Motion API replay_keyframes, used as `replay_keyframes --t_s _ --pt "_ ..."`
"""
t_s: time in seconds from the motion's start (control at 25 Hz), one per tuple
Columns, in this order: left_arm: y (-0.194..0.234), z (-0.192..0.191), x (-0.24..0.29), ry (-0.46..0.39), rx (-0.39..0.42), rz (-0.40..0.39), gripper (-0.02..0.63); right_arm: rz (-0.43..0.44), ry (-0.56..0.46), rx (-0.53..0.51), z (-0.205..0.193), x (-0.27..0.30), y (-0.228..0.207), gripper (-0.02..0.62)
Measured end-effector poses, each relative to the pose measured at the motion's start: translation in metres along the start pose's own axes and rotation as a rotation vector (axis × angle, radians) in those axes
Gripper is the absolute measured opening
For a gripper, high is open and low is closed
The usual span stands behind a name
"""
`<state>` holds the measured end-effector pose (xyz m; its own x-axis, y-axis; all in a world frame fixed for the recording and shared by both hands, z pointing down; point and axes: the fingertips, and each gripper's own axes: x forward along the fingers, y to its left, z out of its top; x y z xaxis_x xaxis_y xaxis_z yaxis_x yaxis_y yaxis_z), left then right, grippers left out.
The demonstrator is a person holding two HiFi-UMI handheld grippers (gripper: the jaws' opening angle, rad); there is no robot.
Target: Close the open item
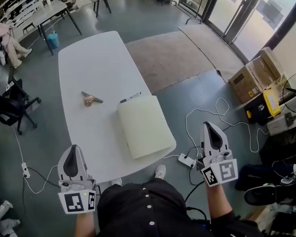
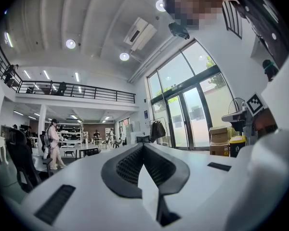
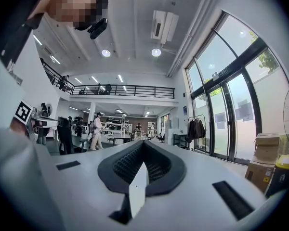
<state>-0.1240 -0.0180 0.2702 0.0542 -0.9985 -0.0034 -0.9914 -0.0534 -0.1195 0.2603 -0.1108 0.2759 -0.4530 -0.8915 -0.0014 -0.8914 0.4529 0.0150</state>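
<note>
Left claw (image 1: 74,148), right claw (image 1: 210,126) closed; rectangular cream book (image 1: 144,126).

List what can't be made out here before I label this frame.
- Pale cream rectangular book: head view only, too small to tell whether its cover lies fully shut.
- Small brown and dark object on the white oval table: too small in the head view to identify.
- Thin black pen: cap state too small to see.
- Both gripper views: aimed across the room, table outside them.

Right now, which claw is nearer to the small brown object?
Left. The left claw is below the brown object at the table's near edge; the right claw is beyond the table's right side.
</note>
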Motion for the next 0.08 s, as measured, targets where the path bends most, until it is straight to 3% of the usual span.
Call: replay_keyframes --t_s 0.08 --pt "-0.0016 0.0011 -0.0003 0.001 0.001 0.002 0.017 0.002 0.003 -0.003 0.0002 -0.0001 -0.0012 0.026"
